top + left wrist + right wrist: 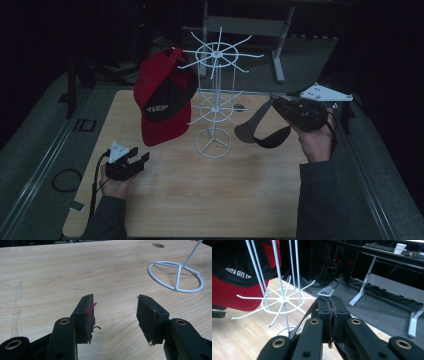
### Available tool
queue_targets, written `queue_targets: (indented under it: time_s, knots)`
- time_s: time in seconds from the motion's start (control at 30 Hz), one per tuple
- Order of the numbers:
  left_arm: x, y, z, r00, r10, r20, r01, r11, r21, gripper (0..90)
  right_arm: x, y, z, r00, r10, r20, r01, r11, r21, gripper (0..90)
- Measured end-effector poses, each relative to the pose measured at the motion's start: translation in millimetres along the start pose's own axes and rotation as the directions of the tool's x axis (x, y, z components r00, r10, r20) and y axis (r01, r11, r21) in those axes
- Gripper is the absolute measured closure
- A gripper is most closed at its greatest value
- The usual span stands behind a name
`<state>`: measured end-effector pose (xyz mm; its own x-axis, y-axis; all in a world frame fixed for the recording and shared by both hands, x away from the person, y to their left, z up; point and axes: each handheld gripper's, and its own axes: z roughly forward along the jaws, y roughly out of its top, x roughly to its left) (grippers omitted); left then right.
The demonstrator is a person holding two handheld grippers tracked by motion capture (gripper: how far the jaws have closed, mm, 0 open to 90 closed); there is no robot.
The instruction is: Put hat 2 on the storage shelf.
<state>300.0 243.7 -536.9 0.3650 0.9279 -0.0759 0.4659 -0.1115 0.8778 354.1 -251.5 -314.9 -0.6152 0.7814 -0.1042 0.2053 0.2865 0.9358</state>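
step: hanging caps on the white wire rack point(215, 107); one done, second in hand
red cap point(162, 97): already hung on a rack arm, 9 o'clock side of the pole, brim pointing down, clear of the desk point(200, 190)
dark visor point(262, 131): held in the air at 3 o'clock of the rack, grey brim toward the rack base, band looping down toward the right hand; not touching rack or desk
right claw point(331, 305): closed tight on the visor's strap; in the right gripper view dark fabric pinched between the pads, a buckle loop poking out past the tips
left claw point(115, 315): wide open, nothing between the pads, red fuzz on one pad; low over the desk at 7 o'clock of the rack, rack's ring base point(176, 276) near, not touching
next move (judged): bring visor up and in toward a free arm on the 3 o'clock side, slip band or strap loop over the tip, then release; needs the loop kept open and aimed at a thin wire
risk (judged): light rack may tip or spin if bumped; left claw free to steady base
containers: none on desk; rack acts as holder, one cap on it, remaining arms bare
desk extras: small dark hole point(158, 245) at 12 o'clock beyond the base
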Motion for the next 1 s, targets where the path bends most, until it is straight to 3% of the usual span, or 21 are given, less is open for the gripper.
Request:
queue_targets:
  time_s: [0.27,0.5,0.87,1.0]
  knots:
    - [0.2,0.1,-0.1,1.0000,-0.001,0.000,0.001,1.0000,0.001,48.9,-10.2,10.2,-5.5,0.9999,0.011,0.001,-0.011,0.9998,-0.016,87.8]
    - [0.0,0.0,-0.1,1.0000,-0.001,-0.001,0.001,1.0000,0.000,48.9,-14.8,17.7,-10.3,0.9987,0.042,-0.030,-0.043,0.9982,-0.041,87.8]
    - [0.0,0.0,-0.2,1.0000,-0.001,-0.001,0.001,1.0000,0.000,49.0,-22.4,30.0,-14.7,0.9875,0.118,-0.104,-0.129,0.9868,-0.099,87.8]
    - [0.1,0.0,-0.3,1.0000,-0.002,0.000,0.002,1.0000,-0.001,48.9,-22.1,36.0,-16.5,0.9878,0.113,-0.107,-0.125,0.9861,-0.110,87.8]
